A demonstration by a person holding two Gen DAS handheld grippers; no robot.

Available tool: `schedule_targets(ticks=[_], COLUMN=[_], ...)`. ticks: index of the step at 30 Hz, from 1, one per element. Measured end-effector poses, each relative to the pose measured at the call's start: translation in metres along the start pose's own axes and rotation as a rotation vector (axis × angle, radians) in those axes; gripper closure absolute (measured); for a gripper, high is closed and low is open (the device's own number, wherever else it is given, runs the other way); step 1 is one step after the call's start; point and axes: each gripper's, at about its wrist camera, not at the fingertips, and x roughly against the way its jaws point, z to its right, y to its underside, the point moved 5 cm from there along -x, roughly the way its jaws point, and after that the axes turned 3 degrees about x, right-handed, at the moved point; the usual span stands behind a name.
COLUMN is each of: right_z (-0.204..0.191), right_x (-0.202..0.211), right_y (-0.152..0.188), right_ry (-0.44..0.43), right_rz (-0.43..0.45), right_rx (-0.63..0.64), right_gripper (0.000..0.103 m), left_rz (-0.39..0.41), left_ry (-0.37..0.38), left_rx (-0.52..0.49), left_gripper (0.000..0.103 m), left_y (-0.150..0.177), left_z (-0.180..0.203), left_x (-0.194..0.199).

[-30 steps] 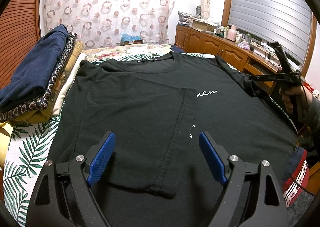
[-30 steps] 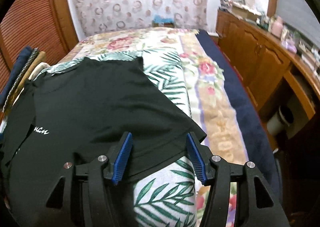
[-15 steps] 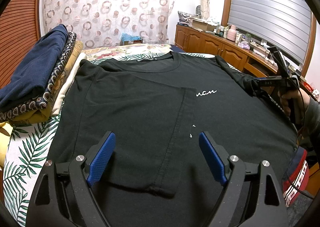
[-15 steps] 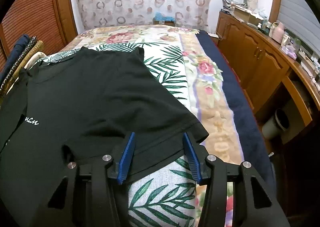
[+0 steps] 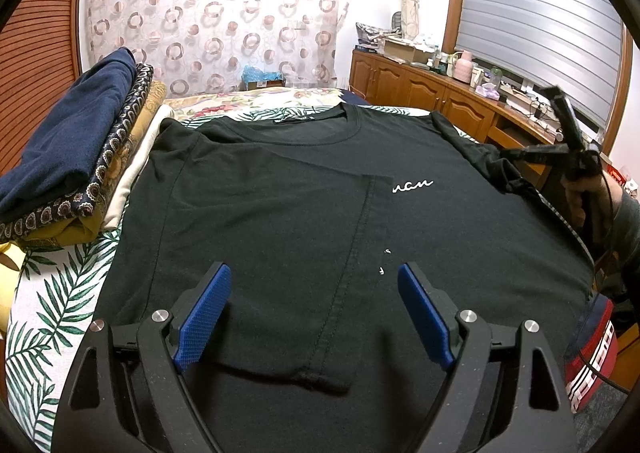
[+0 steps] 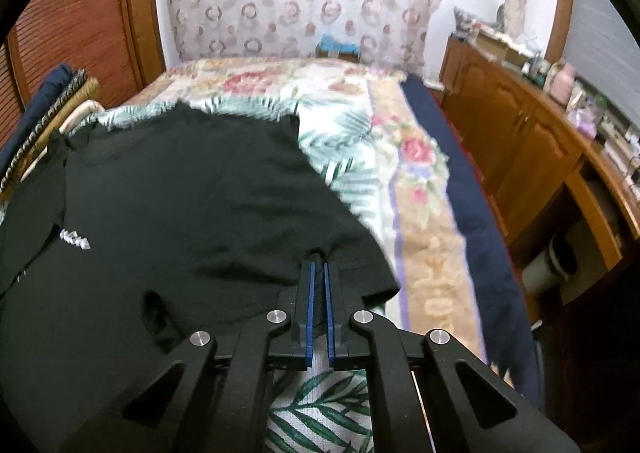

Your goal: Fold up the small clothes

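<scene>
A black T-shirt (image 5: 280,193) with small white lettering lies spread on the bed, its left side folded inward over the chest. My left gripper (image 5: 314,305) hovers open above the folded sleeve's lower edge, holding nothing. In the right wrist view my right gripper (image 6: 318,273) is shut on the hem of the shirt's right sleeve (image 6: 352,253), the blue pads pinching the fabric. The left wrist view shows that right gripper (image 5: 516,161) at the far right, held by a hand (image 5: 580,193), with the sleeve bunched at its tips.
A pile of folded clothes (image 5: 68,157) sits at the left of the bed. The leaf-print sheet (image 5: 44,293) and floral cover (image 6: 400,157) lie under the shirt. A wooden cabinet (image 6: 520,149) with clutter runs along the right. A patterned curtain (image 5: 216,13) hangs behind.
My right gripper's jaws closed from wide apart onto the sleeve hem, and the sleeve fabric has bunched up. The left gripper has stayed still and open.
</scene>
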Motion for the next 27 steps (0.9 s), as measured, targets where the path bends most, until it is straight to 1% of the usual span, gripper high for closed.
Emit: schedule_targets(ticks=[4, 9, 14, 16, 17, 18, 21, 24, 25, 27], right_z=[-0.011, -0.058, -0.11, -0.12, -0.124, -0.124, -0.113, -0.1, -0.104, -0.098], right_x=[0.023, 0.049, 0.064, 0.067, 0.068, 0.067, 0.066, 0.058, 0.06, 0.054], right_y=[-0.016, -0.031, -0.037, -0.04, -0.042, -0.044, -0.045, -0.039, -0.033, -0.024], right_ry=[-0.037, -0.13, -0.252, -0.281, -0.304, -0.308, -0.27, -0.239, -0.231, -0.217], right_rz=[0.088, 0.152, 0.171, 0.172, 0.176, 0.178, 0.183, 0.161, 0.151, 0.119], right_rx=[0.014, 0.101, 0.168, 0.175, 0.175, 0.173, 0.17, 0.162, 0.161, 0.155], right_gripper=[0.099, 0.099, 0.099, 0.099, 0.095, 0.086, 0.073, 0.071, 0.071, 0.071], left_rz=[0.0, 0.0, 0.001, 0.002, 0.002, 0.002, 0.003, 0.004, 0.004, 0.004], left_ry=[0.0, 0.001, 0.002, 0.005, 0.005, 0.006, 0.007, 0.008, 0.008, 0.009], left_rx=[-0.001, 0.0, 0.001, 0.003, 0.004, 0.004, 0.005, 0.005, 0.004, 0.003], left_gripper=[0.017, 0.017, 0.017, 0.017, 0.017, 0.017, 0.017, 0.017, 0.017, 0.017], left_y=[0.0, 0.0, 0.001, 0.001, 0.001, 0.001, 0.001, 0.001, 0.001, 0.001], left_z=[0.0, 0.0, 0.0, 0.0, 0.0, 0.001, 0.0, 0.0, 0.0, 0.0], left_x=[0.0, 0.0, 0.0, 0.001, 0.0, 0.0, 0.001, 0.001, 0.001, 0.001])
